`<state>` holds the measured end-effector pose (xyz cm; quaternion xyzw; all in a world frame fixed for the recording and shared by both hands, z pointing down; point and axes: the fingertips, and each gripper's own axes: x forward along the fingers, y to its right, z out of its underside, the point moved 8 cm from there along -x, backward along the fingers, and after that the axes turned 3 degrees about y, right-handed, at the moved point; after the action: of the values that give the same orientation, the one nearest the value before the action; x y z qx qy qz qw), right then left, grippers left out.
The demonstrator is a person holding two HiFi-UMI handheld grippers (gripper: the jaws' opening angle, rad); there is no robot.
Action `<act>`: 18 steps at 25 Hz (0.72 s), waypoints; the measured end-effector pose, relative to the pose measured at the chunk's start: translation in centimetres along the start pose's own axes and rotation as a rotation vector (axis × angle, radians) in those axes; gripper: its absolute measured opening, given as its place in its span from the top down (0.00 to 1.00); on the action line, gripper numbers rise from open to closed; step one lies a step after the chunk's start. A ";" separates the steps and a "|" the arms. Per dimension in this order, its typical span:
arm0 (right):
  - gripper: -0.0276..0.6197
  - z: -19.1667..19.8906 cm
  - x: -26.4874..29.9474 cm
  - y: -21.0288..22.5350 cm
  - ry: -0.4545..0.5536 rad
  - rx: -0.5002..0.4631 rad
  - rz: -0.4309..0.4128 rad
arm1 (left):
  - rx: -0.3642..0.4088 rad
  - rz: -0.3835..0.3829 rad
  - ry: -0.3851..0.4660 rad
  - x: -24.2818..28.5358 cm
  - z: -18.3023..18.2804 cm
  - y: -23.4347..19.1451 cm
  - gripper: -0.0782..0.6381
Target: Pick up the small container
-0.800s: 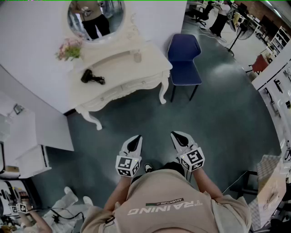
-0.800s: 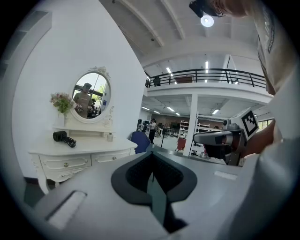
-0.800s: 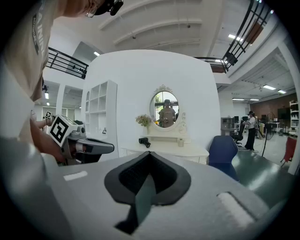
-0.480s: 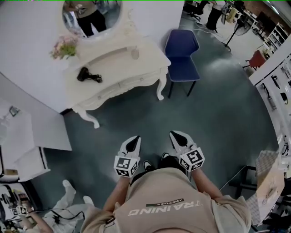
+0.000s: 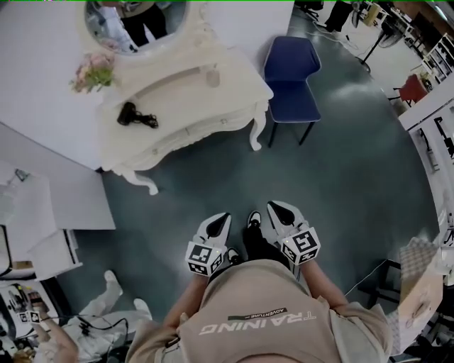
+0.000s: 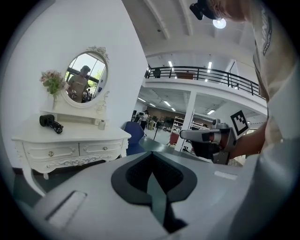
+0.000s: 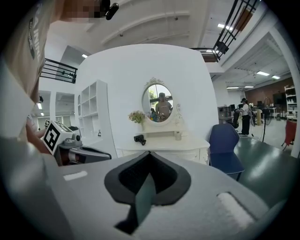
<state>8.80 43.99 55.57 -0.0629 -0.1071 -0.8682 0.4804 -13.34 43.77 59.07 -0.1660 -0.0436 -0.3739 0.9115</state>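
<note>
The small container (image 5: 213, 76) is a pale little jar standing on the white dressing table (image 5: 206, 113), near its back right. It also shows in the left gripper view, the jar (image 6: 101, 124), and in the right gripper view, the jar (image 7: 178, 135). My left gripper (image 5: 221, 221) and right gripper (image 5: 275, 210) are held side by side at waist height, far from the table, over the green floor. Both are shut with nothing between the pads. The left gripper (image 6: 152, 159) and right gripper (image 7: 149, 159) point toward the table.
A black hair dryer (image 5: 135, 115), a bunch of flowers (image 5: 91, 71) and an oval mirror (image 5: 138, 18) are on the table. A blue chair (image 5: 291, 74) stands to its right. White cabinets (image 5: 42, 213) are at the left, and a person (image 5: 85, 326) is low at the bottom left.
The table and chair have shifted slightly in the head view as the person steps forward; a foot now shows between the grippers. Both grippers stay shut and empty.
</note>
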 end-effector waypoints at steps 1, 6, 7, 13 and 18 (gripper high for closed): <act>0.95 -0.2 0.9 0.7 0.003 0.003 -0.009 | 0.007 -0.003 -0.003 0.7 -0.7 -0.4 0.87; 0.95 -3.0 6.1 4.4 0.052 -0.047 -0.063 | 0.082 -0.006 -0.010 5.0 -4.9 -2.6 0.87; 0.95 -3.4 7.0 5.1 0.059 -0.048 -0.072 | 0.093 -0.009 -0.009 5.8 -5.6 -3.0 0.87; 0.95 -5.0 11.0 9.4 0.058 0.016 -0.119 | 0.102 -0.032 0.022 10.9 -9.2 -4.7 0.87; 0.95 -5.0 12.8 12.3 0.017 0.010 -0.141 | 0.089 -0.051 0.020 14.0 -10.3 -5.6 0.87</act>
<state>12.42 25.93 54.95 -0.0455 -0.1114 -0.8998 0.4194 -7.66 27.20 53.71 -0.1205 -0.0552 -0.3962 0.9085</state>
